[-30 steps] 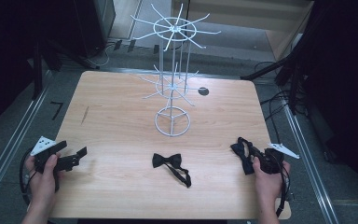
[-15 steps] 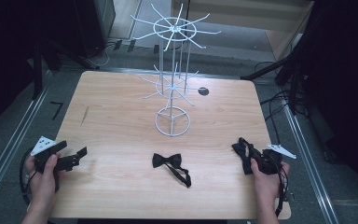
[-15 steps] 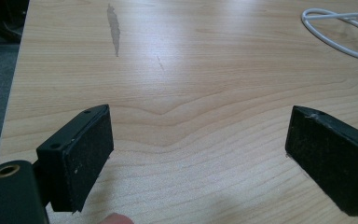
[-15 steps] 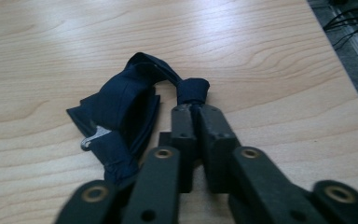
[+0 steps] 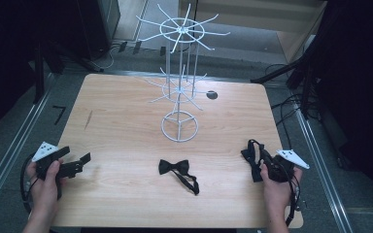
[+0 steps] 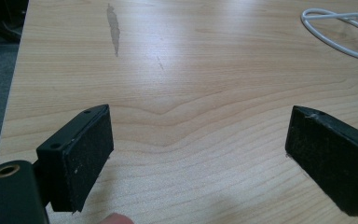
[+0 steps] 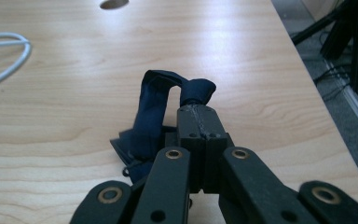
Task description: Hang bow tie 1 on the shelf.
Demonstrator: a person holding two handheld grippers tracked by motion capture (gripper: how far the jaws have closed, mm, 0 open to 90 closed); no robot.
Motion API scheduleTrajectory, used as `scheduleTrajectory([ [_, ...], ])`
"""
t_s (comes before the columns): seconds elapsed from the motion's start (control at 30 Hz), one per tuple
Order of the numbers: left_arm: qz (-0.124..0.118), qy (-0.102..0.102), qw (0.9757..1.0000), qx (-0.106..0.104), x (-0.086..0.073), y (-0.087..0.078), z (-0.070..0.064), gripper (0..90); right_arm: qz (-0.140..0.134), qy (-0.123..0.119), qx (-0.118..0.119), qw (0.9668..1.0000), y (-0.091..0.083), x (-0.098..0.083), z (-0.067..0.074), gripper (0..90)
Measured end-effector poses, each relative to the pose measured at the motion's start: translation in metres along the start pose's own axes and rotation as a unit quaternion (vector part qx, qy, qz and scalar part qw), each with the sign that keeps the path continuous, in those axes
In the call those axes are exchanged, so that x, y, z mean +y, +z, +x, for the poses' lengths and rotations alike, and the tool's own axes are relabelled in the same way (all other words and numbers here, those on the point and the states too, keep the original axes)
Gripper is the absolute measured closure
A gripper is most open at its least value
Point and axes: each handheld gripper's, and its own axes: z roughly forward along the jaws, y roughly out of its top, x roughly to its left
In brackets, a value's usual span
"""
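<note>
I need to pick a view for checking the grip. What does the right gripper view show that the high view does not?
Right gripper view: the right gripper has its jaws pressed shut on the knot of a dark blue bow tie.
High view: the left gripper, a black bow tie, the white rack.
Both: the table, the rack's base ring.

table (image 5: 126,126) — light wood | on it: wire rack (image 5: 179,127) — bow tie (image 5: 174,167)
</note>
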Motion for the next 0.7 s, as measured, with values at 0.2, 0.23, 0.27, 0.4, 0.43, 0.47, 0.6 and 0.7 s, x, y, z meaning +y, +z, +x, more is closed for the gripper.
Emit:
scheduleTrajectory([
  [0.2, 0.0, 0.001, 1.0, 0.0, 0.0, 0.0, 0.0, 8.2, -0.026, -0.023, 0.004, 0.9994, -0.009, 0.007, 0.012, 90.0],
  [0.23, 0.0, 0.001, 1.0, 0.0, 0.0, 0.0, 0.0, 8.3, -0.03, -0.026, 0.005, 0.9992, -0.011, 0.008, 0.014, 90.0],
  [0.27, 0.0, 0.001, 1.0, 0.0, 0.0, 0.0, 0.0, 8.3, -0.035, -0.029, 0.006, 0.999, -0.012, 0.009, 0.016, 90.0],
  [0.4, 0.0, 0.001, 1.0, 0.0, 0.0, 0.0, 0.0, 8.3, -0.046, -0.039, 0.014, 0.9981, -0.016, 0.012, 0.023, 90.0],
  [0.43, 0.001, 0.002, 1.0, 0.0, 0.0, 0.0, 0.0, 8.3, -0.048, -0.039, 0.017, 0.998, -0.017, 0.013, 0.025, 90.0],
  [0.47, 0.0, 0.002, 1.0, 0.0, 0.0, 0.0, 0.0, 8.3, -0.052, -0.04, 0.018, 0.9977, -0.018, 0.014, 0.027, 90.0],
  [0.6, 0.001, 0.002, 1.0, 0.0, 0.0, 0.0, 0.0, 8.3, -0.062, -0.048, 0.032, 0.9964, -0.023, 0.018, 0.034, 90.0],
  [0.7, 0.001, 0.002, 1.0, 0.0, 0.0, 0.0, 0.0, 8.3, -0.068, -0.056, 0.038, 0.9954, -0.025, 0.02, 0.041, 90.0],
])
